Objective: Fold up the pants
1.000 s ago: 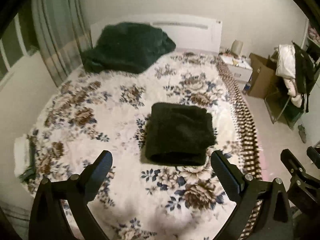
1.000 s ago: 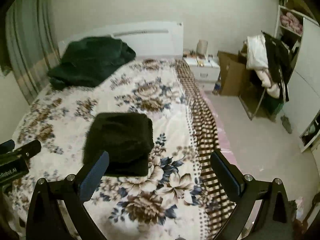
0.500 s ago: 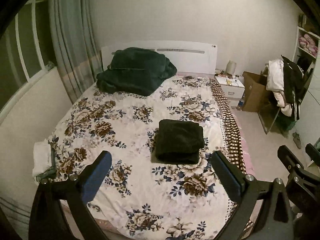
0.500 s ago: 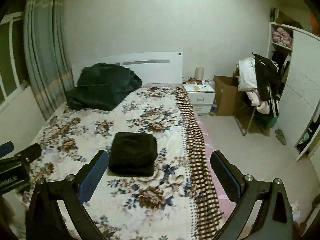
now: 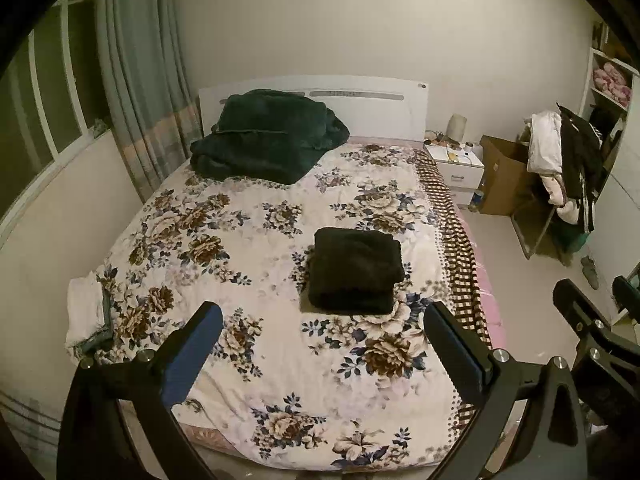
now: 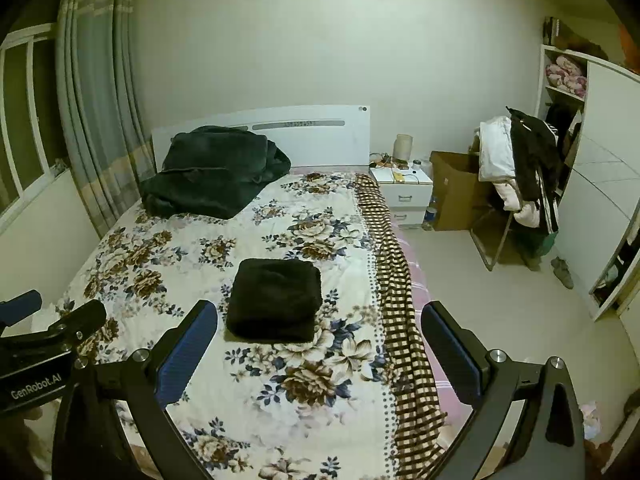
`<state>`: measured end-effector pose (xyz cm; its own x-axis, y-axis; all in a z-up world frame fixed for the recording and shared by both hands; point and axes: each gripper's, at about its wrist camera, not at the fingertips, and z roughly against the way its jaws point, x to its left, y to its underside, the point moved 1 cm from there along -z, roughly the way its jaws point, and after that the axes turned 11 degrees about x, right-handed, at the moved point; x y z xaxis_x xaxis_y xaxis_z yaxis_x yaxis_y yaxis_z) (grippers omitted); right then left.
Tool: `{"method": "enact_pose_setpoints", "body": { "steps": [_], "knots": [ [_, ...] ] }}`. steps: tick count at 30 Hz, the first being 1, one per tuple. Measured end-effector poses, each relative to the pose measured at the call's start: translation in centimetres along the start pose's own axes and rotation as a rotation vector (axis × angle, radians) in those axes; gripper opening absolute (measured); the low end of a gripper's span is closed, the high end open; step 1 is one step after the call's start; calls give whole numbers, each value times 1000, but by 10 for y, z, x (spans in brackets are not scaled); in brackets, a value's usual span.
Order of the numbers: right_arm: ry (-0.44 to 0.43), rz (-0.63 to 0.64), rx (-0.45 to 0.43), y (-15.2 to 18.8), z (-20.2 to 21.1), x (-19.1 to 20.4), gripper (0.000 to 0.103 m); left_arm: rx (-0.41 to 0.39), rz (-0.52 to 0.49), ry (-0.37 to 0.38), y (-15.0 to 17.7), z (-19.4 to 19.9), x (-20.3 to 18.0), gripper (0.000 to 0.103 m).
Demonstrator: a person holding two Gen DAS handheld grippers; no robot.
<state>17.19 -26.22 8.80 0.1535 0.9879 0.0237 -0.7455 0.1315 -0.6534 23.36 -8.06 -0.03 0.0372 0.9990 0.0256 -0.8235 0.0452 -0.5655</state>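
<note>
The black pants (image 5: pixel 355 269) lie folded into a compact rectangle on the floral bedspread (image 5: pixel 248 264), right of the bed's middle. They also show in the right wrist view (image 6: pixel 277 299). My left gripper (image 5: pixel 322 334) is open and empty, held high above the foot of the bed, well back from the pants. My right gripper (image 6: pixel 319 332) is open and empty too, above the bed's foot and right side. The right gripper's body shows at the right edge of the left wrist view (image 5: pixel 592 328), and the left gripper's body at the left edge of the right wrist view (image 6: pixel 36 344).
A dark green blanket (image 5: pixel 268 136) is heaped by the white headboard (image 5: pixel 384 108). A white cloth (image 5: pixel 86 308) lies at the bed's left edge. A nightstand (image 6: pixel 402 188), cardboard box (image 6: pixel 454 188) and clothes-laden chair (image 6: pixel 516 184) stand right of the bed, with bare floor (image 6: pixel 500 312) between.
Both grippers have pulled up and back from the bed, so the pants look smaller and more of the room shows. The folded pants have not moved.
</note>
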Motion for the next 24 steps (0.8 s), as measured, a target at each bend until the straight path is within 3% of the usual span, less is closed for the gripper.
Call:
{"method": "enact_pose_setpoints", "body": {
  "steps": [24],
  "knots": [
    [13,-4,46,12,-20,-11,103,23,6,0,9,0,-1,103]
  ]
}}
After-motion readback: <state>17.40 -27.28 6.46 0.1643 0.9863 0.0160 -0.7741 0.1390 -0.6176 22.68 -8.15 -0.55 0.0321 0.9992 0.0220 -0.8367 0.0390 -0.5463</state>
